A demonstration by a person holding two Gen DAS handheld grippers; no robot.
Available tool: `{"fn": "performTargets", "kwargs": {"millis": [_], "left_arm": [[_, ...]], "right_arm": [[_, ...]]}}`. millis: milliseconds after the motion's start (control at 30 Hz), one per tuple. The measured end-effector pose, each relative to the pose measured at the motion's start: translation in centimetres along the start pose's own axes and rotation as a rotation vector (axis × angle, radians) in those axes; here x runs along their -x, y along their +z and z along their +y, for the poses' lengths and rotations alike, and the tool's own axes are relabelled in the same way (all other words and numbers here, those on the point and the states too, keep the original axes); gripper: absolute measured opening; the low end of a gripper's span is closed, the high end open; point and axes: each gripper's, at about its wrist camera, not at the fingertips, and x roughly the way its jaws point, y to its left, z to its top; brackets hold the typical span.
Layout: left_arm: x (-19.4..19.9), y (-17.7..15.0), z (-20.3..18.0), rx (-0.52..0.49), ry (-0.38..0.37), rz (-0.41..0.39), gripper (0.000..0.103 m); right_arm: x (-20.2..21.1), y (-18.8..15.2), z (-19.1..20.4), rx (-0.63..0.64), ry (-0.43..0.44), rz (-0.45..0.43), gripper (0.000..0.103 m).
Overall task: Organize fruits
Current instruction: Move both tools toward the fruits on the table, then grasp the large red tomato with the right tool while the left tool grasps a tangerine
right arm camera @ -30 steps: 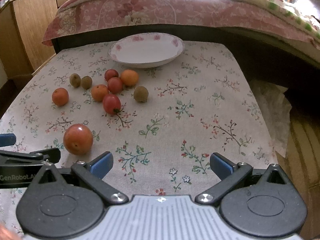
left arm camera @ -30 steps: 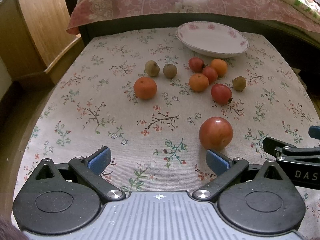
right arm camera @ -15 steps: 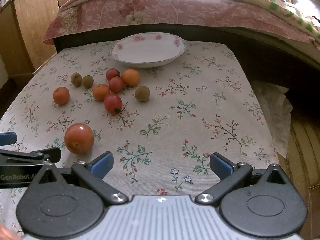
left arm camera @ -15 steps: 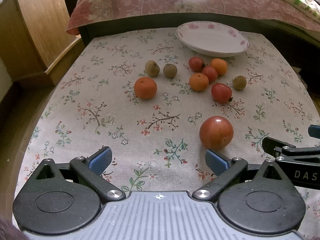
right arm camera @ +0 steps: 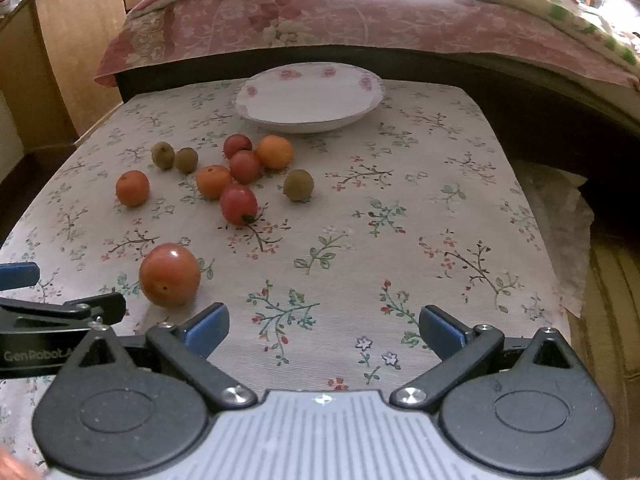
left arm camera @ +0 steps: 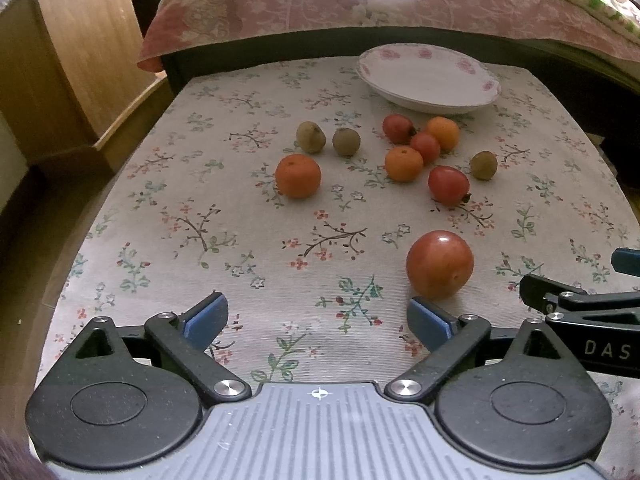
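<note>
A large red tomato [left arm camera: 439, 264] [right arm camera: 169, 274] lies nearest me on the floral cloth, just beyond my left gripper's right fingertip. Further back sit several small fruits: an orange [left arm camera: 298, 176] [right arm camera: 132, 188] off to the left, two brown ones [left arm camera: 310, 136], and a cluster of oranges and red tomatoes [left arm camera: 425, 146] [right arm camera: 245, 167]. An empty white plate [left arm camera: 428, 78] [right arm camera: 310, 97] with pink flowers stands at the far edge. My left gripper [left arm camera: 318, 320] is open and holds nothing. My right gripper [right arm camera: 326, 332] is open too, to the right of the big tomato.
A bed with a pink quilt [right arm camera: 340, 20] runs along the far side of the table. A wooden cabinet [left arm camera: 72, 60] stands at the left. The table's right edge [right arm camera: 560, 240] drops to the floor, where a pale sheet lies.
Both views have crept slightly forward and the fruits look a little closer. Both grippers stay open and no fruit has moved.
</note>
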Motion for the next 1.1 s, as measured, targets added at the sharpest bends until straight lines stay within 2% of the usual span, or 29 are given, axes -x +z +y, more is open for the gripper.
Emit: {"fn": "performTargets", "kwargs": {"millis": [400, 600, 800, 900, 1100], "left_arm": [[0.7, 0.1, 1.6, 0.033, 0.027, -0.021, 0.096], [1.2, 0.6, 2.3, 0.014, 0.082, -0.053, 0.096], [1.3, 0.6, 3.0, -0.001, 0.130, -0.070, 0.099], [1.1, 0.5, 3.7, 0.017, 0.129, -0.058, 0.099], [1.3, 0.3, 4.5, 0.049, 0.125, -0.050, 0.098]], "right_arm": [[0.0, 0.9, 1.5, 0.058, 0.084, -0.029, 0.094], [0.0, 1.7, 2.7, 0.099, 0.161, -0.055, 0.093], [-0.8, 2.4, 3.4, 0.121, 0.236, -0.035, 0.091], [-1.2, 2.6, 3.8, 0.135, 0.268, -0.024, 0.088], [-2.8, 3.2, 4.5, 0.140, 0.318, 0.024, 0.074]]}}
